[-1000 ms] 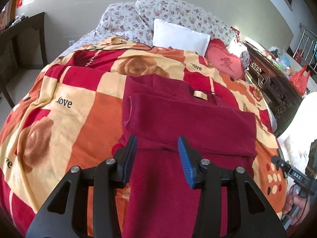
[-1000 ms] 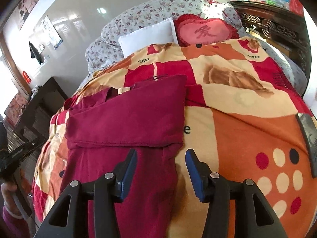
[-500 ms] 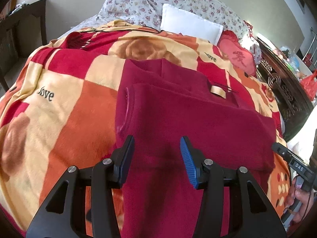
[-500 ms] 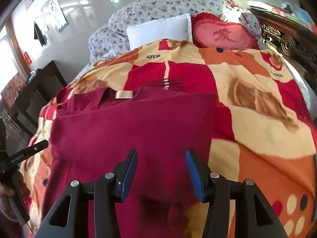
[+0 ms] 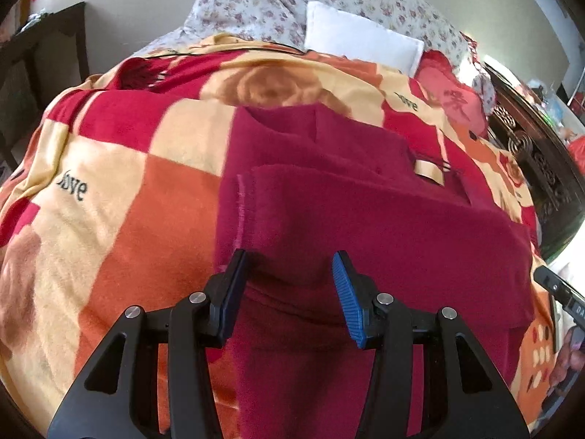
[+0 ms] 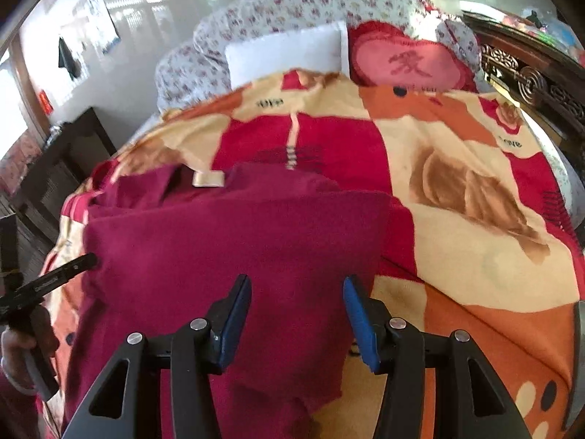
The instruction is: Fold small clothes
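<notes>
A dark red garment [image 5: 365, 226] lies on a patterned blanket [image 5: 109, 201] across the bed, its sleeves or upper part already folded over the body; the collar end with a tan label [image 5: 429, 173] points toward the pillows. The left gripper [image 5: 289, 292] hangs over the garment's left side with its jaws wide apart and nothing between them; the right gripper [image 6: 298, 314] hangs over the right side near the garment's edge, equally wide open and empty.

The likely trouble is a pinch that catches only the top layer, so the fold below slides apart when lifted; a pinch that goes too deep could drag the fleecy blanket up with the cloth; uneven lifting between the two sides would skew the fold, since the right edge already sits loose and wavy.

The left view shows the stitched seam down the garment's left edge and the stepped layers near the collar; the right view alone shows the right edge where cloth meets blanket, the heart cushion [image 6: 406, 62] in full, and the white pillow [image 6: 289, 51] beside it.
</notes>
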{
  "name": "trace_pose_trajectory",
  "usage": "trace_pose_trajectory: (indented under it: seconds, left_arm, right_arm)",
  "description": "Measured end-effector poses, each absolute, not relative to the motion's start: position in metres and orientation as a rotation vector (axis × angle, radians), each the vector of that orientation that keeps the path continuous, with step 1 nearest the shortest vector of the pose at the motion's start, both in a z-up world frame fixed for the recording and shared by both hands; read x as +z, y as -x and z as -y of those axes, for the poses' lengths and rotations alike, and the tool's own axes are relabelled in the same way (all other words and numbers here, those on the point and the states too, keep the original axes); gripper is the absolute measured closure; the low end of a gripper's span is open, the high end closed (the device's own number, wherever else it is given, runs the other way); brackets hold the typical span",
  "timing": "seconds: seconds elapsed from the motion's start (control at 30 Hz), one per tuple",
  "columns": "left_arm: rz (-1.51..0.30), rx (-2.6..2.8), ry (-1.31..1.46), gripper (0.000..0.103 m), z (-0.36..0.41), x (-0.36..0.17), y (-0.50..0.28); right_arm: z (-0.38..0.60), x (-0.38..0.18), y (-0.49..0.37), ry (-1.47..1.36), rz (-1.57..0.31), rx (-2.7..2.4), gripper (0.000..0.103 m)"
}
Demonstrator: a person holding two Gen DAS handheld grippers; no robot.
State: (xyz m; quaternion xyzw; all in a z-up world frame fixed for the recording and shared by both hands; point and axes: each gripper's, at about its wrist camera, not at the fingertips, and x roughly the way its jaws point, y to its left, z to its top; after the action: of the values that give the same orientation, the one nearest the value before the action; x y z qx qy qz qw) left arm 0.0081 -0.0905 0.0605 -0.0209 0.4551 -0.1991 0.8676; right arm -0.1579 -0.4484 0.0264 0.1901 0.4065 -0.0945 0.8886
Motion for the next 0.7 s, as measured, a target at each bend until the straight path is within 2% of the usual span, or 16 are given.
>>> trace_pose_trajectory:
  seconds: [0.17, 0.37, 0.43, 0.5, 0.7]
  left_arm:
    - [-1.020, -0.384, 0.073, 0.056, 0.075, 0.054, -0.011]
    - [-0.973, -0.426, 0.079, 0.056, 0.040, 0.072, 0.027]
    - [-0.990, -0.423, 0.100, 0.056, 0.031, 0.068, 0.038]
    - [-1.024, -0.430, 0.110, 0.056, 0.028, 0.062, 0.047]
    - [-1.046, -0.525, 0.106, 0.056, 0.003, 0.066, 0.095]
  right_arm:
    - [0.451, -0.007, 0.153, -0.433, -0.938, -0.234, 0.052]
    - [0.443, 0.005, 0.192, -0.473, -0.869, -0.198, 0.051]
    - [0.439, -0.017, 0.186, -0.442, -0.959, -0.232, 0.051]
    - [0.441, -0.030, 0.184, -0.471, -0.946, -0.244, 0.048]
    - [0.436, 0.005, 0.228, -0.583, -0.891, -0.155, 0.047]
